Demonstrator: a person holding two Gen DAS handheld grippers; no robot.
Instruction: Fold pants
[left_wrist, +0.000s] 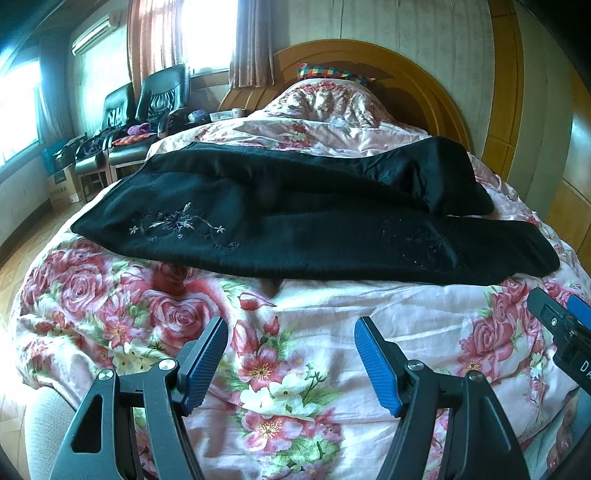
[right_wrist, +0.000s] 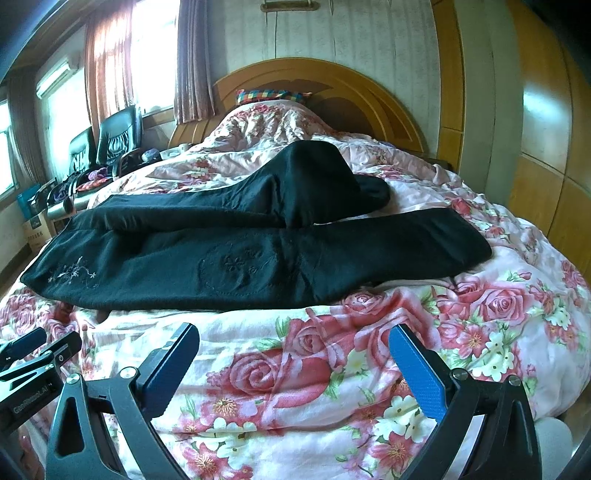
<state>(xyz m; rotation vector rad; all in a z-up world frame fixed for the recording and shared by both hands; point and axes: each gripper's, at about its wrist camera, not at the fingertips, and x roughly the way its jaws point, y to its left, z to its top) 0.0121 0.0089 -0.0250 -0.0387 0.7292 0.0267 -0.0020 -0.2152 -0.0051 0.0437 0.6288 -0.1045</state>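
Note:
Black pants (left_wrist: 295, 229) with pale flower embroidery lie across the floral quilt, one leg folded over and bunched toward the right. They also show in the right wrist view (right_wrist: 258, 254). My left gripper (left_wrist: 291, 332) is open and empty, hovering over the quilt short of the pants' near edge. My right gripper (right_wrist: 293, 343) is open and empty, also over the quilt short of the pants. Each gripper shows in the other's view: the right one (left_wrist: 561, 325) at the right edge, the left one (right_wrist: 40, 350) at the left edge.
The floral quilt (left_wrist: 295, 369) covers the bed, with a wooden headboard (left_wrist: 424, 92) behind. Black armchairs (left_wrist: 147, 107) with clutter stand at the left by the windows. Wooden wardrobe panels (right_wrist: 546, 147) line the right side.

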